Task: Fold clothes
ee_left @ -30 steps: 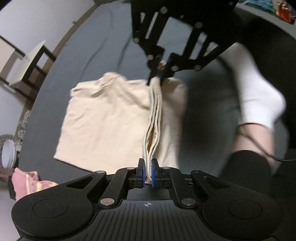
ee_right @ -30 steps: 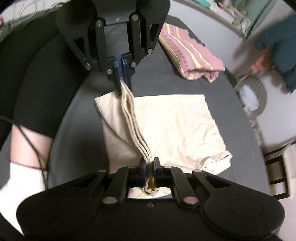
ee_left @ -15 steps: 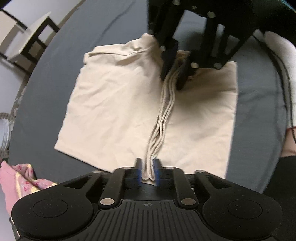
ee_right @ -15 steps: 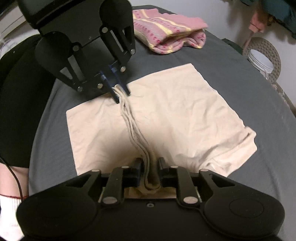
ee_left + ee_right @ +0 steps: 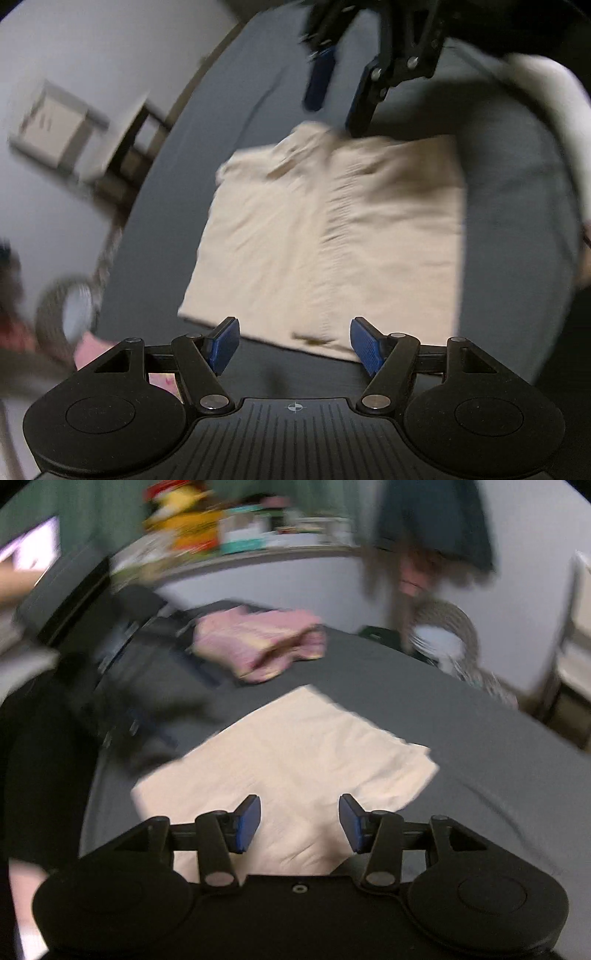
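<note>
On the dark grey bed sheet the cream garment lies flat, folded into a rough rectangle — a ribbed seam runs lengthwise down its middle and a collar-like bulge shows at its far edge in the left wrist view.

The left hand-held gripper is spread wide, its blue pads apart and empty. It sits above the near edge of the garment; contact with the fabric cannot be determined. The right hand-held gripper is likewise spread wide and holds nothing. Its blue pads frame the near part of the garment. In the left wrist view the right hand-held gripper appears at the far end of the garment, fingers parted, hanging just above the collar area.

A folded pink striped garment rests on the sheet beyond the cream one — well apart from it. A woven basket stands beside the bed near the wall. A white sock on a person's foot shows at the upper right of the left wrist view. Both views are motion-blurred.
</note>
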